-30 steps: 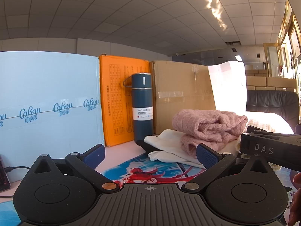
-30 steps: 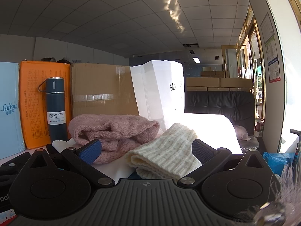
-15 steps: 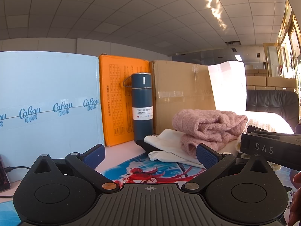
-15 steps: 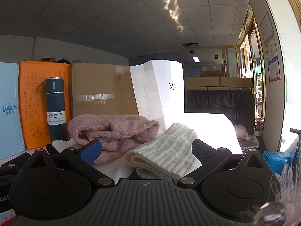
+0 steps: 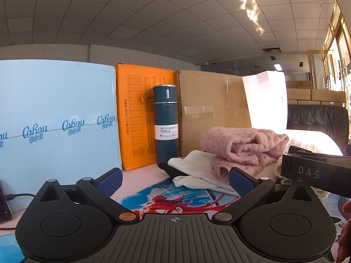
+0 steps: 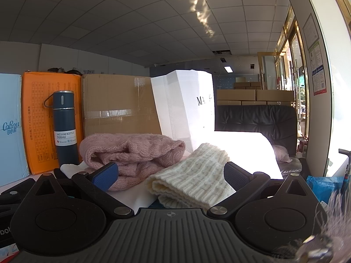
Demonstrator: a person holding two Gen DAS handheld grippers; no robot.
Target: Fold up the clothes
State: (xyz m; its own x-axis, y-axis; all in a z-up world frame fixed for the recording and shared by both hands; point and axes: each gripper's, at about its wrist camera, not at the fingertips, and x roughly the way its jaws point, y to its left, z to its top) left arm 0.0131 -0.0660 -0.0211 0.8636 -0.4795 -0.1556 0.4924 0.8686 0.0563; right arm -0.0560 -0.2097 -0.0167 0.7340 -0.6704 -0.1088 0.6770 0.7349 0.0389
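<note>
A pale blue carton (image 5: 57, 118) fills the left of the left wrist view, its left side cut by the frame; the right wrist view catches only a narrow strip of it. Beside it stand an orange box (image 5: 136, 118) and a brown cardboard box (image 5: 212, 109), both partly hidden behind a dark blue vacuum bottle (image 5: 165, 125) standing upright in front of them. A white paper bag (image 6: 186, 109) shows its lettering only in the right wrist view, and even there the word is cut off by glare; in the left wrist view it is washed out by sunlight. The black leather chair (image 6: 256, 118) is seen in full width only from the right.

The clothes lie on the table ahead of both grippers. The pink knit sweater (image 6: 131, 153) is bunched on top of a white garment (image 5: 193, 168), whose far part it covers. A cream knit piece (image 6: 197, 179) lies just right of the pink one, plain in the right wrist view, while in the left wrist view the right gripper's body hides nearly all of it. The printed mat (image 5: 171, 197) under the pile shows only in the left wrist view.

The left gripper (image 5: 175, 178) has its blue pads spread wide, holding nothing. The right gripper (image 6: 170, 173) is likewise spread wide and empty, the cream knit lying between its fingers. A dark device with a cable (image 5: 4, 201) at the left edge is too cropped to identify.
</note>
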